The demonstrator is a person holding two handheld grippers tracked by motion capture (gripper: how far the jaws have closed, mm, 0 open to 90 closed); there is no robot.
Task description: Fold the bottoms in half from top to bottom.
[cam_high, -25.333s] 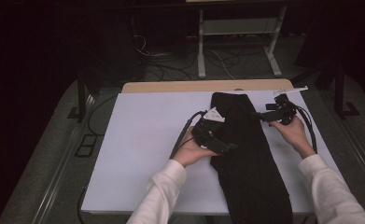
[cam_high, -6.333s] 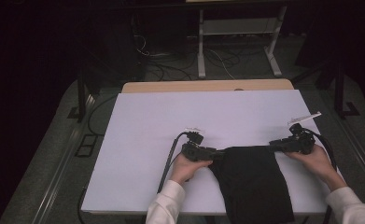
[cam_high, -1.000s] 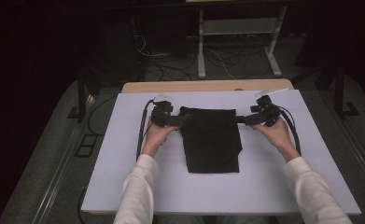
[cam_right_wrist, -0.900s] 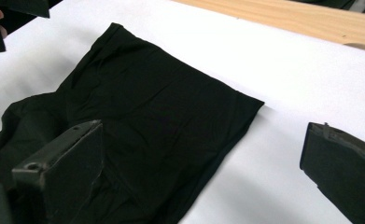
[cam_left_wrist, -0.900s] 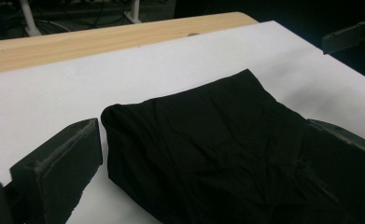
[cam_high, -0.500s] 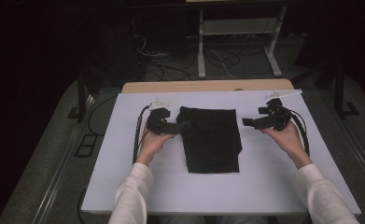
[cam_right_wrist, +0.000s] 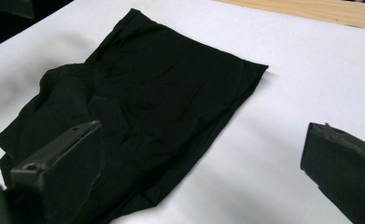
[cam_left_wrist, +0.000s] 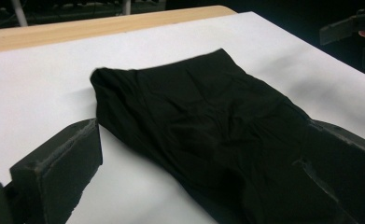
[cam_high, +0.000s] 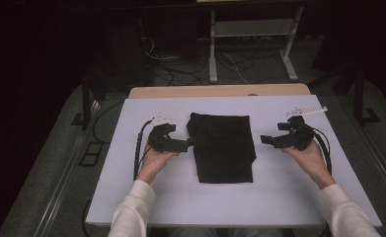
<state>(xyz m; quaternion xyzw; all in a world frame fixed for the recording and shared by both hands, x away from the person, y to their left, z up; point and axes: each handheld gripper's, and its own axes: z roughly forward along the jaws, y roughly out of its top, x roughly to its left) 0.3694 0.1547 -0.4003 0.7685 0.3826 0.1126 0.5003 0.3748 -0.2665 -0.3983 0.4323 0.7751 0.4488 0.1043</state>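
Lying flat on the wide white rectangular table top [cam_high: 131,187], the folded black fabric garment [cam_high: 223,146] sits a little right of the table's middle, nearer the far edge than the near one, with its far end somewhat bunched and its near end squared off. The work appears to be folding this cloth, and the step in hand looks like a pause between folds, both tools off the fabric. A further fold, if one is wanted, calls for each set of jaws to close on an edge of the cloth and carry it over evenly, so the layers do not slide.

The left gripper [cam_high: 186,143] rests just beside the cloth's left edge; its jaws stand wide apart and hold nothing, though one jaw lies over or close against the fabric in the left gripper view. The right gripper [cam_high: 265,140] hangs clear of the cloth's right edge, jaws spread wide and empty.
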